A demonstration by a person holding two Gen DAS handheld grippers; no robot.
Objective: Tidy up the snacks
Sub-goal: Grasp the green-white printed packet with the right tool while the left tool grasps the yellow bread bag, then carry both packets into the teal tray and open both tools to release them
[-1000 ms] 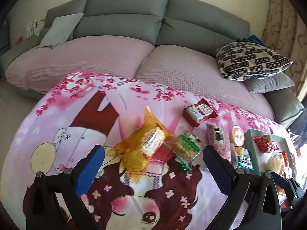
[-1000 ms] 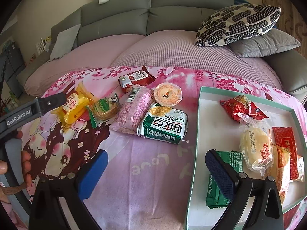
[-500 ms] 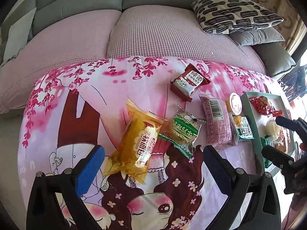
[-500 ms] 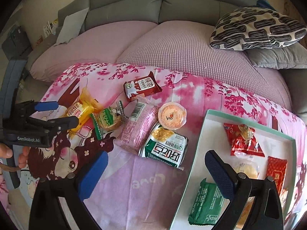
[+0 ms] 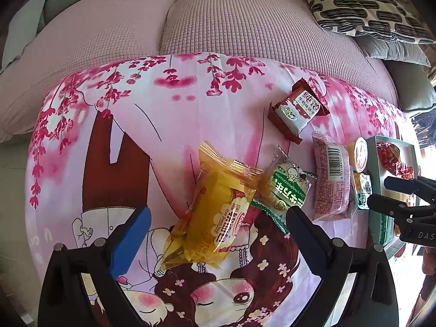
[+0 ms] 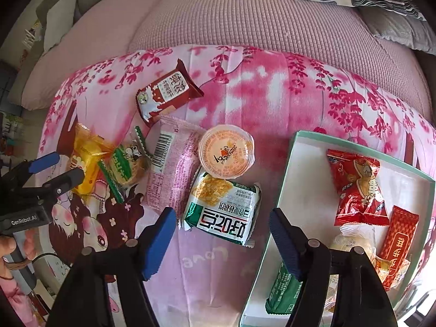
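Note:
Loose snacks lie on a pink cartoon blanket (image 5: 177, 125). My left gripper (image 5: 218, 216) points down over a yellow bread packet (image 5: 215, 234). Its jaws are closing, wide apart either side of the packet, and neither pad touches it. My right gripper (image 6: 222, 215) hangs over a green-and-white cracker packet (image 6: 223, 209). Its jaws are closing around the packet, with a small gap at each pad. A mint-rimmed white tray (image 6: 297, 141) at the right holds a red packet (image 6: 357, 188), an orange-red bar (image 6: 397, 242), a green packet (image 6: 283, 288) and a clear-wrapped bun (image 6: 351, 239).
Also on the blanket are a brown milk-biscuit packet (image 6: 166, 95), a pink barcoded packet (image 6: 174, 163), an orange jelly cup (image 6: 226, 150) and a small green-striped packet (image 6: 125, 166). Behind is a pink-covered sofa seat (image 5: 245, 19) with a patterned cushion (image 5: 362, 5). A hand (image 6: 8, 245) holds the left gripper's handle.
Both cameras have tipped downward and moved in over the snacks. The right jaws have narrowed around the green-and-white packet. The yellow packet now sits between the left fingers.

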